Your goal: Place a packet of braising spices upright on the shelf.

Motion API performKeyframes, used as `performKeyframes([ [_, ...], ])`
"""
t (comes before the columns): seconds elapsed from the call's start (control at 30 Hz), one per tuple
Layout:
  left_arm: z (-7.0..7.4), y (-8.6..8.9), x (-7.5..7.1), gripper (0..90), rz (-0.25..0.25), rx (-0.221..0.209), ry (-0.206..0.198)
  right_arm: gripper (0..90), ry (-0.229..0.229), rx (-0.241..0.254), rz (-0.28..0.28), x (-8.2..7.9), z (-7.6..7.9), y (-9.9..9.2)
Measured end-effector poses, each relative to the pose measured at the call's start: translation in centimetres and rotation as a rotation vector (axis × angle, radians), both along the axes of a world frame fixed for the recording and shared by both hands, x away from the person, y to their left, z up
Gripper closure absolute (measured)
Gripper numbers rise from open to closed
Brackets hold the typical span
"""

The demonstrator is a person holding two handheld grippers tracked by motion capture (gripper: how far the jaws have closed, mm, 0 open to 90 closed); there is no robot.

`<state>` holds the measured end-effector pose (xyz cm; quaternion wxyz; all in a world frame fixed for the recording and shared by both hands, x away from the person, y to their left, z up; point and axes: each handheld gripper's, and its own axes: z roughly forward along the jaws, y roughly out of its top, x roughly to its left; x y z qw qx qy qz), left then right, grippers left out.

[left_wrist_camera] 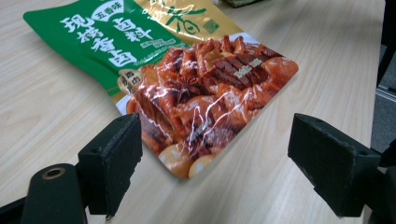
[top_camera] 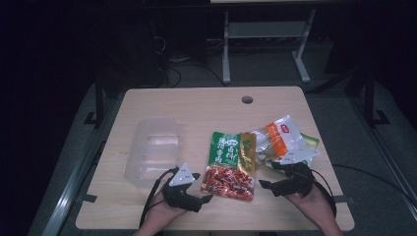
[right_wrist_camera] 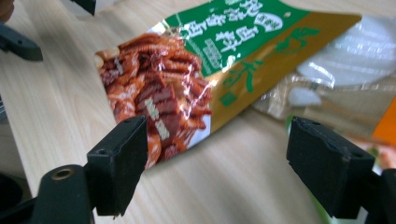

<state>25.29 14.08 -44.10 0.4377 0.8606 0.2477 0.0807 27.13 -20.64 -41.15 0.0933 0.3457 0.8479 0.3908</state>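
Your left gripper [top_camera: 209, 198] sits at the near edge of the table [top_camera: 206, 105], jaws wide apart and holding nothing, aimed at the near left corner of the green pouch [top_camera: 229, 165]. Your right gripper [top_camera: 264, 185] mirrors it from the other side, jaws equally spread and empty, close to the pouch's near right corner. The pouch lies flat between them, red end toward you. Just beyond on the right lies an orange packet [top_camera: 280, 137]; on the left stands a clear tub [top_camera: 152, 150].
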Motion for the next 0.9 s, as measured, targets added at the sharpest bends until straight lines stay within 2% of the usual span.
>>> performKeyframes([
  [0.17,0.2,-1.3,0.9,24.3,-0.005,0.012,0.018,21.5,-0.001,-0.02,0.002,1.7,0.9,0.8],
  [0.23,0.2,-1.6,1.3,27.8,-0.002,0.031,0.011,22.0,0.001,-0.029,0.005,2.7,1.4,1.4],
  [0.3,0.1,-2.0,1.7,29.5,0.01,0.031,0.011,22.2,0.003,-0.034,0.004,3.1,1.5,1.7],
  [0.33,0.1,-2.2,2.0,29.5,0.007,0.049,0.001,22.6,0.006,-0.04,0.003,3.4,1.6,1.9],
  [0.4,-0.2,-2.6,2.3,32.5,0.013,0.057,0.008,25.3,0.03,-0.064,0.007,4.5,1.6,2.6],
  [0.43,-0.4,-2.7,2.5,33.7,0.016,0.081,0.011,25.4,0.038,-0.073,0.01,4.9,1.6,2.8],
  [0.6,-0.9,-3.0,2.7,41.7,0.01,0.094,0.008,25.8,0.064,-0.111,0.004,6.6,1.6,3.3],
  [0.63,-1.0,-3.0,2.7,41.7,0.005,0.101,0.009,25.8,0.064,-0.111,0.004,6.6,1.6,3.3],
  [0.67,-1.2,-3.2,2.7,46.1,0.0,0.122,0.012,25.8,0.071,-0.114,-0.007,7.3,1.7,3.4],
  [0.77,-1.6,-3.6,2.8,51.6,-0.004,0.143,0.025,26.8,0.078,-0.133,-0.011,8.2,1.8,3.5],
  [0.9,-1.6,-3.5,2.9,59.5,0.004,0.152,0.009,27.2,0.102,-0.163,-0.023,9.5,1.9,3.8],
])
